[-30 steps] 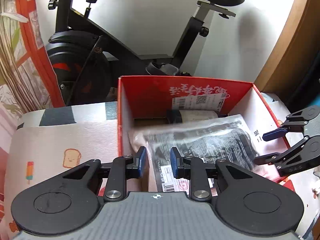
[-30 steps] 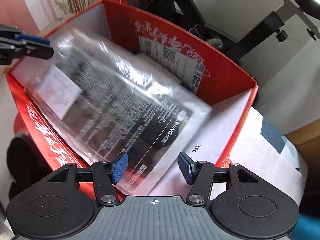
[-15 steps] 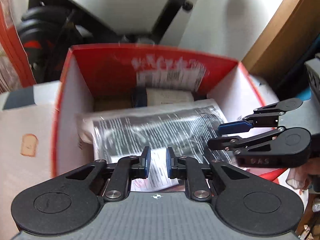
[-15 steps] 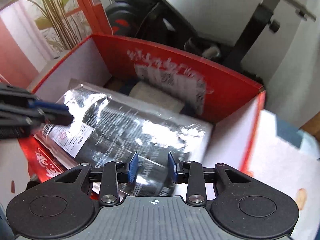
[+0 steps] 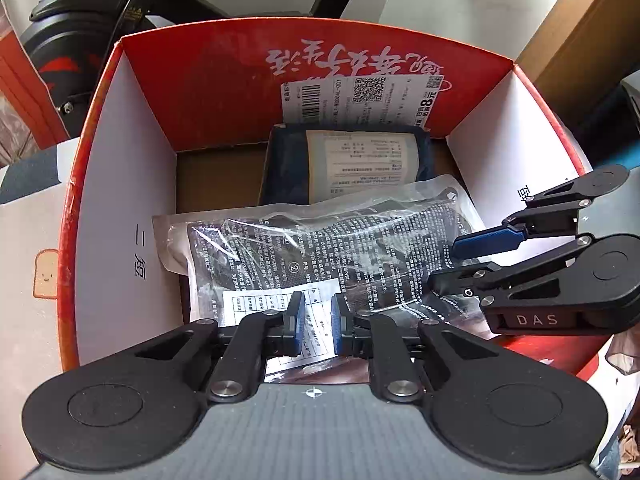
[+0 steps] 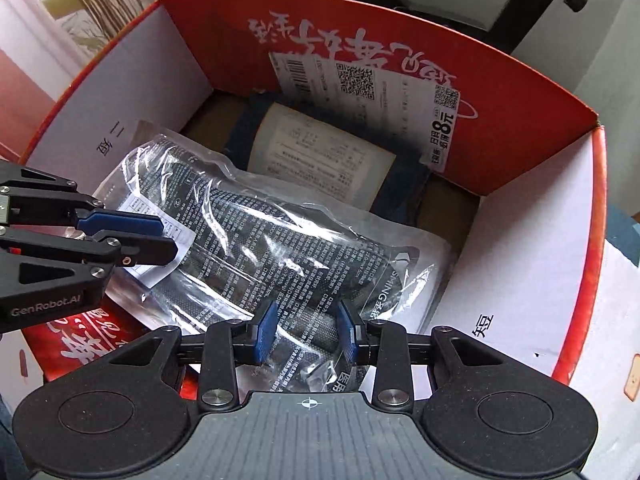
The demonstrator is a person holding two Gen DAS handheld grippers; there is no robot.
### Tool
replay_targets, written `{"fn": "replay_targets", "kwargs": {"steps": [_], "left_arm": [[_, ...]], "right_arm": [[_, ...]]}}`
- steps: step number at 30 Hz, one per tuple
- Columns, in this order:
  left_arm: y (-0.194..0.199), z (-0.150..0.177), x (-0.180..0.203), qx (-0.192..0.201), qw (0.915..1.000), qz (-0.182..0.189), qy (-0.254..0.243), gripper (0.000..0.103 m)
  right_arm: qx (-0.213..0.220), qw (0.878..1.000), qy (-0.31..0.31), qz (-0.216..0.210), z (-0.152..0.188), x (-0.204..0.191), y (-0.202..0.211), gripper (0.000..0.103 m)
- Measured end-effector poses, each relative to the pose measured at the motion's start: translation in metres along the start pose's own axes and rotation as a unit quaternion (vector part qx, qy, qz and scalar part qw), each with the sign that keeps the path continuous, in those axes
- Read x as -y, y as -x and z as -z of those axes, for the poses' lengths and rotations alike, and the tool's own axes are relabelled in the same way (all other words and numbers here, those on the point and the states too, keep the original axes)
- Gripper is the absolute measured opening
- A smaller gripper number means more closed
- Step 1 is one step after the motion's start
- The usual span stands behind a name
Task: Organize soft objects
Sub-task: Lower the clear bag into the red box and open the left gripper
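Left wrist view: the clear plastic package [image 5: 320, 248] is seen lying inside the red box [image 5: 200, 92], in front of a dark blue bundle [image 5: 352, 168]. Its near edge is pinched by the left hand-held gripper [image 5: 316, 326]. Its other end is clamped by the right hand-held gripper [image 6: 306, 332].
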State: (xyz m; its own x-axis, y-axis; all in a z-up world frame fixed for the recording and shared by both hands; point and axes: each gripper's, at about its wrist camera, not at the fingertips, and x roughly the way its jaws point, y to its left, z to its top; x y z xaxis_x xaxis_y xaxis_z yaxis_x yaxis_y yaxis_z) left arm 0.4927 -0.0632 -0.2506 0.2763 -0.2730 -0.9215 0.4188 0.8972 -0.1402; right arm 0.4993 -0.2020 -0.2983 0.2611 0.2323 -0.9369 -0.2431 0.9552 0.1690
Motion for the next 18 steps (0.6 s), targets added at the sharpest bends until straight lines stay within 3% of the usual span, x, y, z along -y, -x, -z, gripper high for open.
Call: {"fn": "replay_targets", "kwargs": {"steps": [7, 14, 18], "left_arm": [[0.013, 0.007, 0.009, 0.037, 0.9986, -0.028, -0.025, 0.016], [0.068, 0.027, 0.01, 0.119, 0.9919, -0.033, -0.029, 0.017], [0.098, 0.05, 0.013, 0.163, 0.9854, -0.039, -0.027, 0.025]], "right_arm": [[0.018, 1.0, 0.0, 0.009, 0.002, -0.001, 0.005, 0.033], [0.119, 0.993, -0.003, 0.01, 0.034, -0.006, 0.045, 0.04], [0.183, 0.983, 0.001, 0.006, 0.057, -0.006, 0.078, 0.055]]}}
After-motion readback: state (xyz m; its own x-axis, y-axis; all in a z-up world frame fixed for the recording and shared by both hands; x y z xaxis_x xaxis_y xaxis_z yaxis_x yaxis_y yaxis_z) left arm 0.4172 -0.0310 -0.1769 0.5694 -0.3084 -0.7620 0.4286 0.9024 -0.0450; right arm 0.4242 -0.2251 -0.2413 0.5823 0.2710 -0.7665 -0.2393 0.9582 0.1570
